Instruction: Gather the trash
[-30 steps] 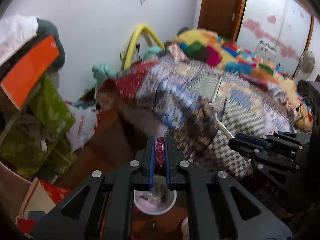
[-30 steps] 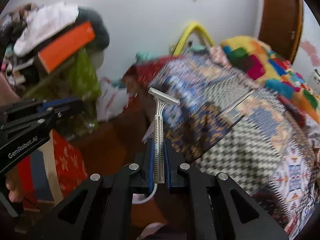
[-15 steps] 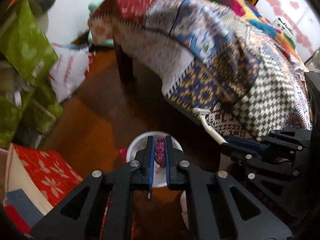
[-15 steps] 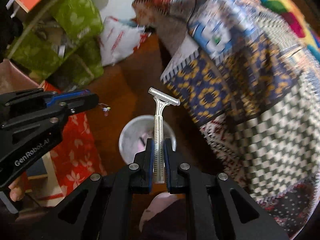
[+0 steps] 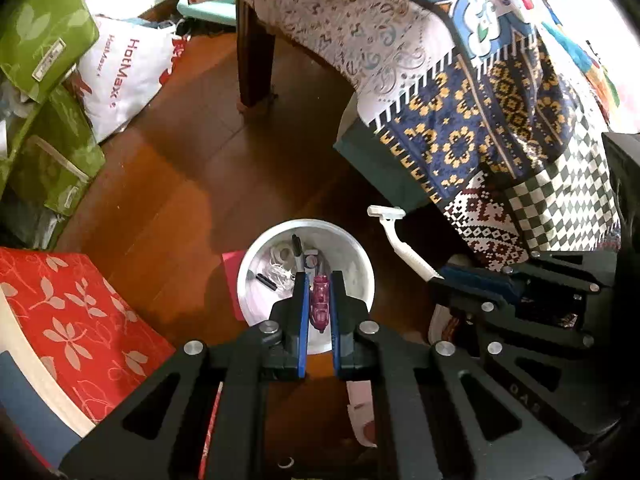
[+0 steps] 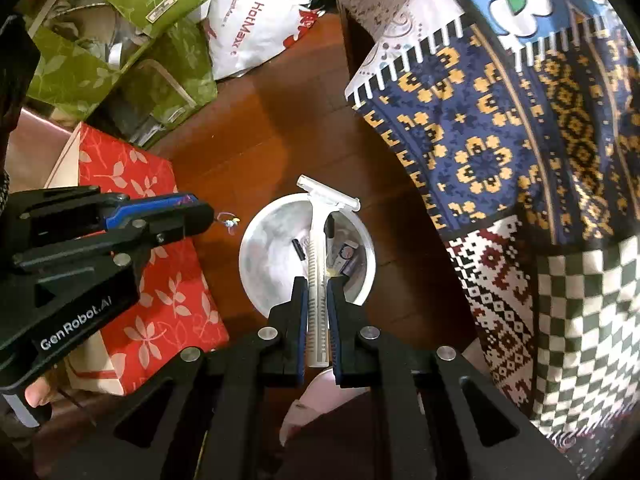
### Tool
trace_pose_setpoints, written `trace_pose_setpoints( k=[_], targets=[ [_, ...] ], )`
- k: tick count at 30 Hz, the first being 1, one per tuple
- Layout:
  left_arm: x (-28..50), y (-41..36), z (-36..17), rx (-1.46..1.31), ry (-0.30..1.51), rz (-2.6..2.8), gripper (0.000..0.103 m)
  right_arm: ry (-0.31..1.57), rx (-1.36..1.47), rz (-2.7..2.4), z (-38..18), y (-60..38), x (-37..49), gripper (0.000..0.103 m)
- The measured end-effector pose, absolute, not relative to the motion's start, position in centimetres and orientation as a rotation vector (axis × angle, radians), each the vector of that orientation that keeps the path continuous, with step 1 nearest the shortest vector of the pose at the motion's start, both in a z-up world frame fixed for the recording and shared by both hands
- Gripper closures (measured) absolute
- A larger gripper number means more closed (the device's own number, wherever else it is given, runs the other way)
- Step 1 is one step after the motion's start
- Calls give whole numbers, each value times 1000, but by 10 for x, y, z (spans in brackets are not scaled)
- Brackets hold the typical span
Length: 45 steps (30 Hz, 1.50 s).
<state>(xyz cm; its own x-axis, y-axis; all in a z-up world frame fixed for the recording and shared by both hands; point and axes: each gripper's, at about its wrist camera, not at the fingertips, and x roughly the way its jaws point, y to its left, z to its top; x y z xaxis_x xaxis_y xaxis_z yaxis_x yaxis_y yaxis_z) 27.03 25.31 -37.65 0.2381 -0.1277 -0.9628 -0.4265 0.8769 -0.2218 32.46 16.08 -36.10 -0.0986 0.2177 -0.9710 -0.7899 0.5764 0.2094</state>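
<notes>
Both pairs of jaws are closing tight on trash: the left gripper (image 5: 319,292) is pinching a small pink translucent plastic piece (image 5: 320,303) between its blue pads, and the right gripper (image 6: 318,300) is clamping a white disposable razor (image 6: 320,264) by its ribbed handle, head pointing away.

Judging risk, the razor looks like the worse case. Its handle is lying along the pads with the head projecting past the far rim of the white bin (image 6: 256,256), so if the jaws are opening from this pose, the long razor may be tipping over the rim or bridging it and sliding onto the wooden floor (image 6: 280,120). The pink piece is small and slick-looking; it may be sticking to one pad or bouncing out, though it seems to be hanging squarely over the bin's mouth (image 5: 360,264).

In the left wrist view the razor (image 5: 400,246) is sitting right of the bin, apart from its rim, so the right gripper (image 5: 460,280) probably needs shifting left before releasing. A red floral bag (image 5: 80,320) is standing just left of the bin, and a patchwork bedspread (image 5: 480,120) is hanging to the far right; a stray drop could be rolling under the bed. The bin is already holding scraps, including a black pen-like item.
</notes>
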Motion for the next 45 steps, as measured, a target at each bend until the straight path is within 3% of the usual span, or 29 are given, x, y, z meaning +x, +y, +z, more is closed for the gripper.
trace_pose_setpoints(
  k=[9,11,15,20,32,45],
  targets=[
    [276,256,-387,-536,1358,221,95,1476,-471,991,-363,161,331,93],
    [276,257,-388,-537,1376,223,94,1497,-466,991,-365,161,333,90],
    [272,258,-383,-531,1367,238,87,1477,-475,967,-361,159,331,72],
    [264,257,-363,-518,1328,253,86,1442,-458,959,-344,151,331,72],
    [237,237,-241,-427,1070,277,86,1135,-355,927,-228,99,312,72],
    [159,158,-79,-344,642,196,86,603,-126,709,-54,-36,230,72]
  ],
)
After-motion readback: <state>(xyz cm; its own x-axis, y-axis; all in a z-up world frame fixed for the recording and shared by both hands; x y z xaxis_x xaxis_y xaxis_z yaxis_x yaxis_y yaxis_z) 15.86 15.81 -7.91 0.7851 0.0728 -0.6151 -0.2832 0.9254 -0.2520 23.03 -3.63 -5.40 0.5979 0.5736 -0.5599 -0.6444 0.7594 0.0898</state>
